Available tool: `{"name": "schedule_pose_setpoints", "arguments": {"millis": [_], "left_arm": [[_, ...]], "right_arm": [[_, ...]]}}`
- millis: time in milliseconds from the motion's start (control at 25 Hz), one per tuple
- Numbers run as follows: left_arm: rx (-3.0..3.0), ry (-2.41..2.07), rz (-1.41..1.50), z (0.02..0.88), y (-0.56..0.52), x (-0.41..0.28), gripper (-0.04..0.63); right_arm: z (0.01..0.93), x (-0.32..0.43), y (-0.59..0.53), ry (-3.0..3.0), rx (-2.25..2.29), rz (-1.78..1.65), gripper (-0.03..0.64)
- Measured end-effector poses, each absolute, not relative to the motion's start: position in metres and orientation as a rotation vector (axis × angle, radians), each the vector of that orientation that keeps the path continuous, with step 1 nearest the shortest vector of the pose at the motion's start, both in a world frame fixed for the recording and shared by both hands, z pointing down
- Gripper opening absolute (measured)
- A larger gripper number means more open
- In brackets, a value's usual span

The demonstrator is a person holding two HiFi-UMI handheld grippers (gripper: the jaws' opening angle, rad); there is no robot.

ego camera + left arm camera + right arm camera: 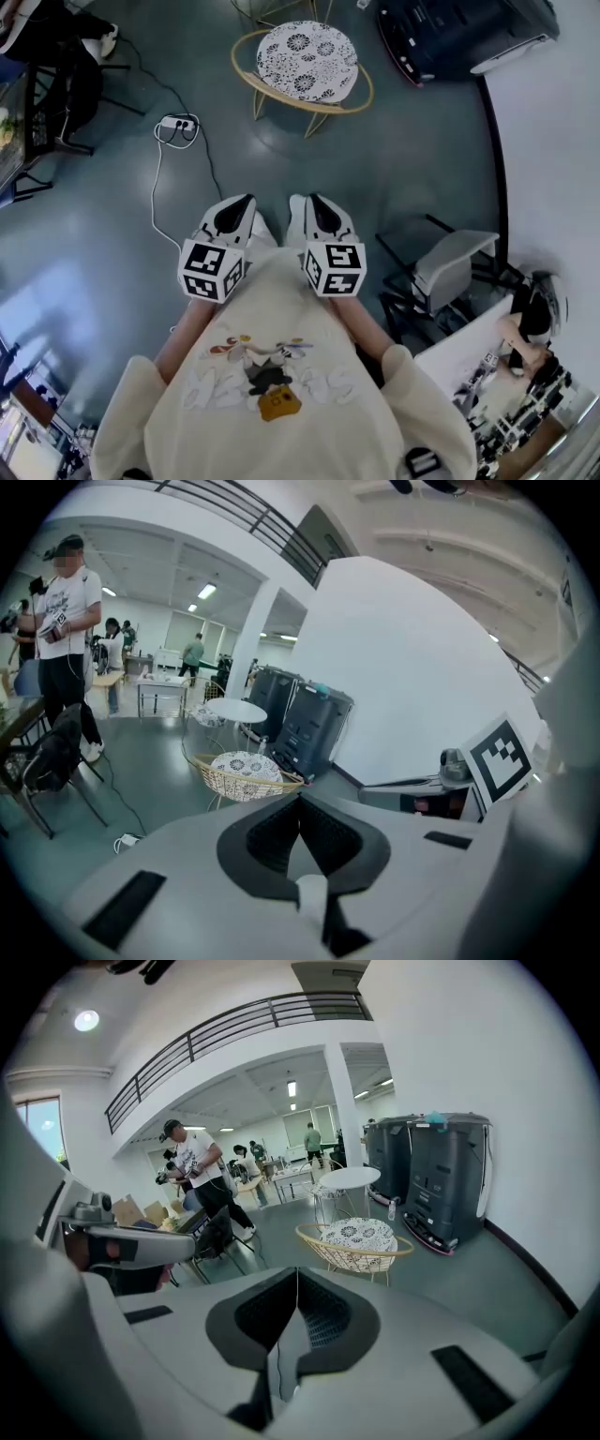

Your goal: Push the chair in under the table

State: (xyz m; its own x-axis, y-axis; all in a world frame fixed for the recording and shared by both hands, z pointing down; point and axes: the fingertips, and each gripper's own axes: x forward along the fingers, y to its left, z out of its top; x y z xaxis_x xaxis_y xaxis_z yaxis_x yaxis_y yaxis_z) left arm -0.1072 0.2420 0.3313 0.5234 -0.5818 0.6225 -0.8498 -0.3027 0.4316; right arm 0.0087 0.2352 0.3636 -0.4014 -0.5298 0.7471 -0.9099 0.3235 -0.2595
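In the head view the left gripper [239, 208] and the right gripper [319, 208] hang side by side close to the person's body, fingers [228, 217] pressed fully together on nothing. The round wicker chair with the black-and-white patterned cushion [305, 61] stands well apart across the blue-grey floor [394, 169]. A white power strip with its trailing cable [178, 123] lies to the left of the way there, so drifting left risks a snagged foot. A grey plastic chair on a black frame [455, 267] stands to the right and could be mistaken for the target. In the left gripper view the closed tips of the left gripper [300, 803] point towards the wicker chair [246, 772], and the round white bench [234, 710] shows just behind it. Tall black machines [309, 728] stand near on the right, and a skewed push could drive the chair into them. In the right gripper view the right gripper [298, 1279] is likewise shut and empty, and the wicker chair [356, 1239] sits in front of the round white bench [349, 1178]. The chair looks light and its thin legs splay out. Pressing high on the rim with narrow closed tips could tip it or slip off, and its wide rim may catch the bench's legs rather than slide under.
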Motion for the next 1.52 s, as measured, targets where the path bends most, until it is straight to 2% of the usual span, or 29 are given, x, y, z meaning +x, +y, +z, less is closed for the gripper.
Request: {"name": "schedule_pose_setpoints", "arguments": {"millis": [280, 760, 1080, 1120, 1160, 1200, 1320, 1520], "left_arm": [[1.989, -1.147, 0.479, 0.364, 0.191, -0.122, 0.009], [2.064, -1.099, 0.646, 0.381, 0.019, -0.096, 0.009], [2.025, -0.963, 0.672, 0.434, -0.048, -0.077, 0.010], [2.043, -0.924, 0.618, 0.439, -0.052, -0.073, 0.060], [2.041, -0.881, 0.568, 0.444, -0.053, -0.071, 0.170], [2.020, -0.840, 0.543, 0.452, -0.051, -0.069, 0.198], [2.033, -0.729, 0.663, 0.483, -0.045, -0.069, 0.199], [2.183, -0.602, 0.904, 0.541, -0.008, -0.058, 0.199]], "right_arm": [[0.385, -0.004, 0.169, -2.059, 1.253, 0.908, 0.008], [0.408, -0.014, -0.010, -2.187, 1.026, 0.808, 0.009], [0.477, 0.014, -0.060, -2.083, 0.942, 1.034, 0.011], [0.484, 0.016, -0.060, -2.063, 0.935, 1.043, 0.012], [0.490, 0.016, -0.057, -2.044, 0.919, 1.052, 0.015], [0.496, 0.014, -0.053, -2.030, 0.894, 1.055, 0.030], [0.516, 0.004, -0.045, -2.003, 0.803, 1.009, 0.093], [0.565, -0.015, 0.000, -1.998, 0.694, 0.875, 0.103]]}}
